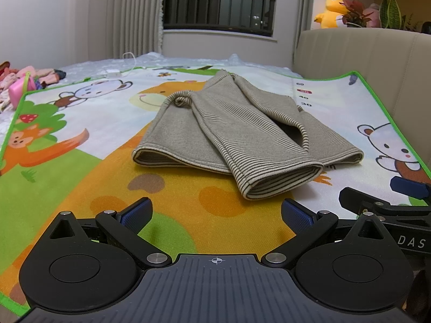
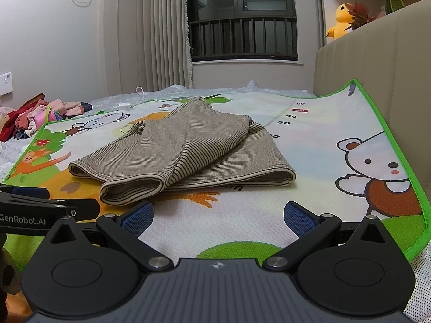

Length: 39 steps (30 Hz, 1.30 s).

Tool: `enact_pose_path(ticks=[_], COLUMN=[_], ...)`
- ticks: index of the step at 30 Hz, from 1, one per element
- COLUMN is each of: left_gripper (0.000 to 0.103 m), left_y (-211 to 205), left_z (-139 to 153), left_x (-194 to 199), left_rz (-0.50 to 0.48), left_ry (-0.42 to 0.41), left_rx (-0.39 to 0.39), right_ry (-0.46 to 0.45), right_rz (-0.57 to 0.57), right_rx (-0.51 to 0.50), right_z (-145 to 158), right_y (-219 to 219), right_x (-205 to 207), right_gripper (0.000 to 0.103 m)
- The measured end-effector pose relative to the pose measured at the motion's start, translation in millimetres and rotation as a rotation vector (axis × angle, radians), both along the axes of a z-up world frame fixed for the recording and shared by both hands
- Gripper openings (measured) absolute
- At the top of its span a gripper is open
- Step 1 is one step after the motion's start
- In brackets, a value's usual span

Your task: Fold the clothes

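Observation:
A beige striped garment (image 1: pixel 231 132) lies folded on a cartoon play mat (image 1: pixel 80 161), with a sleeve laid across its body. It also shows in the right wrist view (image 2: pixel 186 150). My left gripper (image 1: pixel 216 214) is open and empty, just short of the garment's near hem. My right gripper (image 2: pixel 218 216) is open and empty, also just short of the near hem, on the garment's right side. The right gripper's finger shows at the right edge of the left wrist view (image 1: pixel 388 202). The left gripper's body shows at the left edge of the right wrist view (image 2: pixel 35 212).
A pile of clothes (image 2: pixel 35 118) lies off the mat at far left. A white charger and cable (image 2: pixel 125 105) lie beyond the mat. A beige headboard (image 2: pixel 377 53) rises on the right with a yellow plush toy (image 2: pixel 340 20) on top.

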<state>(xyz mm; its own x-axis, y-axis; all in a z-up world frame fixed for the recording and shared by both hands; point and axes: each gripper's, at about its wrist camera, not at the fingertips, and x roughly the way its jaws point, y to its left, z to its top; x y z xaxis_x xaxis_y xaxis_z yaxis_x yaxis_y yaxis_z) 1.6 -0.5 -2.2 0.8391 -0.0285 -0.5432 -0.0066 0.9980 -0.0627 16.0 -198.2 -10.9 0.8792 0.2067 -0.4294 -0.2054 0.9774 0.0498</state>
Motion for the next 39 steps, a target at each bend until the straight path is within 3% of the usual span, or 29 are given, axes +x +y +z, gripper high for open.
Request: enact_pose_path(ticks=[15, 23, 30, 34, 39], left_gripper=[0.103, 0.103, 0.103, 0.103, 0.103], left_y=[22, 26, 38, 50, 70], left_z=[21, 20, 20, 17, 9], left_x=[40, 91, 116, 132, 163], left_rz=[0.011, -0.019, -0.027, -0.016, 0.030], left_ry=[0.016, 0.071, 0.083, 0.094, 0.122], left_rx=[-0.047, -0.046, -0.070, -0.084, -0.096], right_ry=[-0.025, 0.059, 0.157, 0.228, 0.370], right_rz=[-0.059, -0.065, -0.034, -0.009, -0.043], right_rx=[-0.007, 0.061, 0.062, 0.147, 0.392], right_z=[23, 39, 33, 25, 1], right_y=[-22, -35, -23, -16, -30], right_x=[41, 88, 136, 177, 220], right_gripper=[0.103, 0.103, 0.103, 0.103, 0.103])
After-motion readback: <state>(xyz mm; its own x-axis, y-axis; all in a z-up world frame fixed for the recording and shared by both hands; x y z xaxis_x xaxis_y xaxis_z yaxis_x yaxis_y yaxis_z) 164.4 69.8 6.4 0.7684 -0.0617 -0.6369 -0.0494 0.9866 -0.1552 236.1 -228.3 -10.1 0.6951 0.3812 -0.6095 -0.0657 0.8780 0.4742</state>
